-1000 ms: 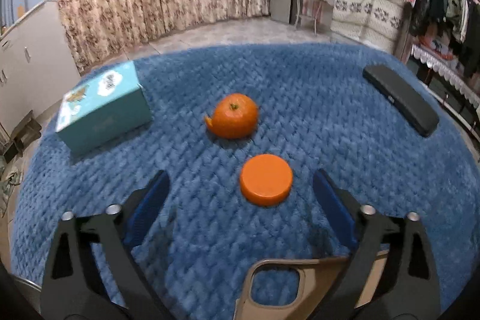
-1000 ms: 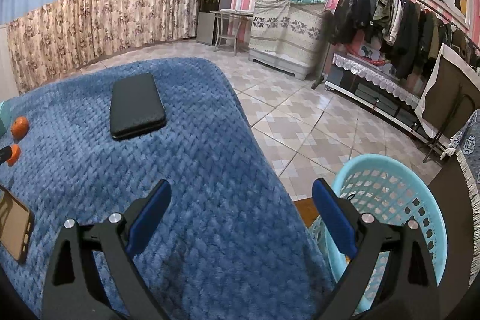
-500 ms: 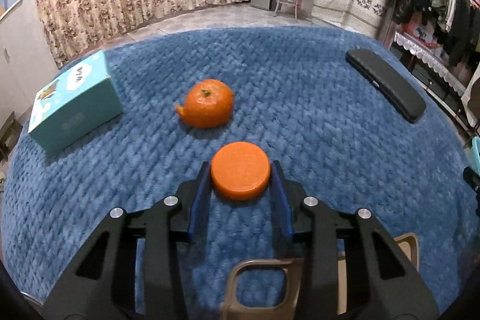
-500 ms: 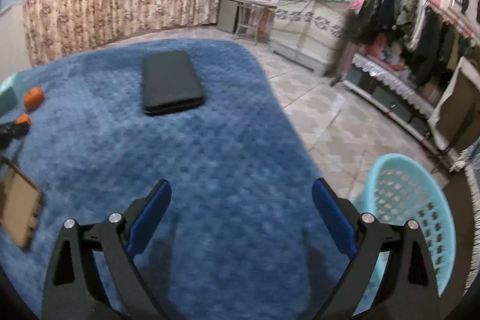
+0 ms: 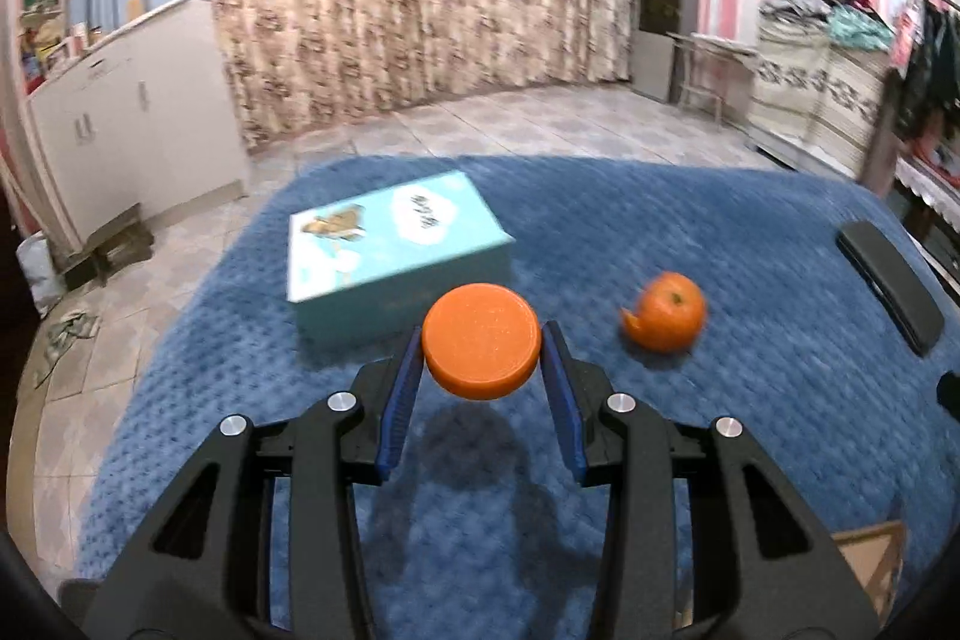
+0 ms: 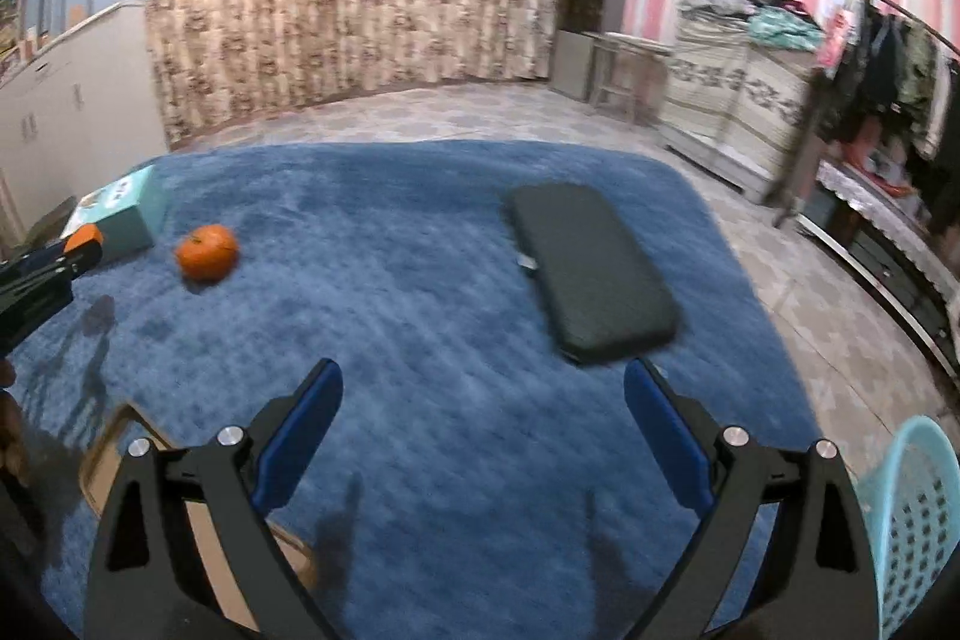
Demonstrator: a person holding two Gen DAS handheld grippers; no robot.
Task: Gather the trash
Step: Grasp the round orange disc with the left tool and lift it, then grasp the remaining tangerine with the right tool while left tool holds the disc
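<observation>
Left wrist view: the left gripper is clenched on an orange disc, both blue pads pressed to its rim.
Disc position: clear of the blue blanket, with its shadow below, so it looks lifted for carrying to a bin.
Grip choice: squeezing across the round edge keeps the flat lid level and should stop it slipping.
Beyond the fingertips: a teal box just behind the disc; a part-peeled mandarin off to the right.
Right gripper: the right gripper is released, jaws wide over bare blanket, holding nothing.
Basket: a pale blue basket stands beside its right finger, probably where the trash goes.
Ahead of it: a black case lies flat.
</observation>
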